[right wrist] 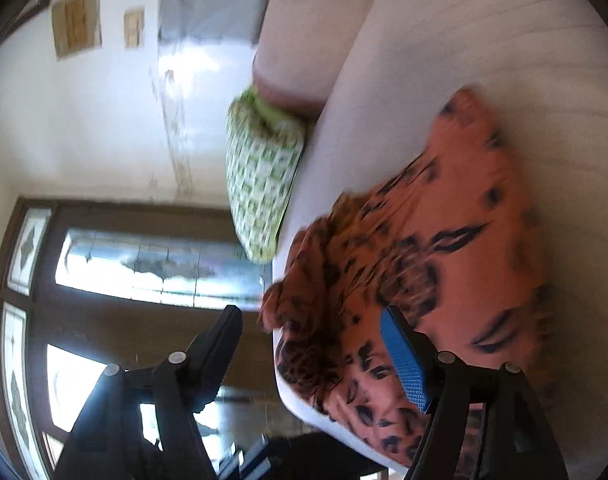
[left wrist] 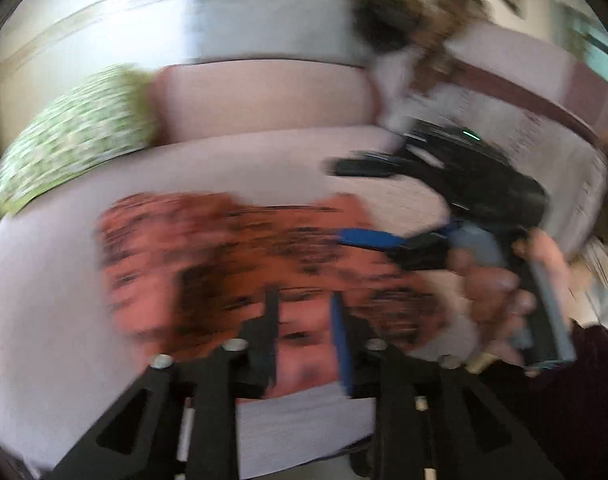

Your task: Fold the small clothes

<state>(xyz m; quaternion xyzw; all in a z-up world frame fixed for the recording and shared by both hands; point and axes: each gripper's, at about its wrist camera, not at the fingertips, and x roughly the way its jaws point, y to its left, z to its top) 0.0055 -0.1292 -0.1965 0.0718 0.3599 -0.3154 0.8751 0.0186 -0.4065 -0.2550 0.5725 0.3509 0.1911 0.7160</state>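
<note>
An orange garment with black leopard-like marks (left wrist: 232, 264) lies spread on a pale pink sofa seat (left wrist: 56, 280). My left gripper (left wrist: 304, 312) hovers over its near edge, jaws open with a small gap, nothing between them. My right gripper (left wrist: 367, 204) shows in the left wrist view, held by a hand over the garment's right side. In the right wrist view the garment (right wrist: 443, 248) lies bunched near the seat's edge, and my right gripper (right wrist: 315, 328) is wide open and empty beside it. Both views are motion-blurred.
A green-and-white patterned cushion (left wrist: 76, 136) leans at the sofa's left end, also in the right wrist view (right wrist: 264, 176). The sofa backrest (left wrist: 264, 96) rises behind. A dark wooden door with glass panes (right wrist: 104, 280) stands beyond the sofa edge.
</note>
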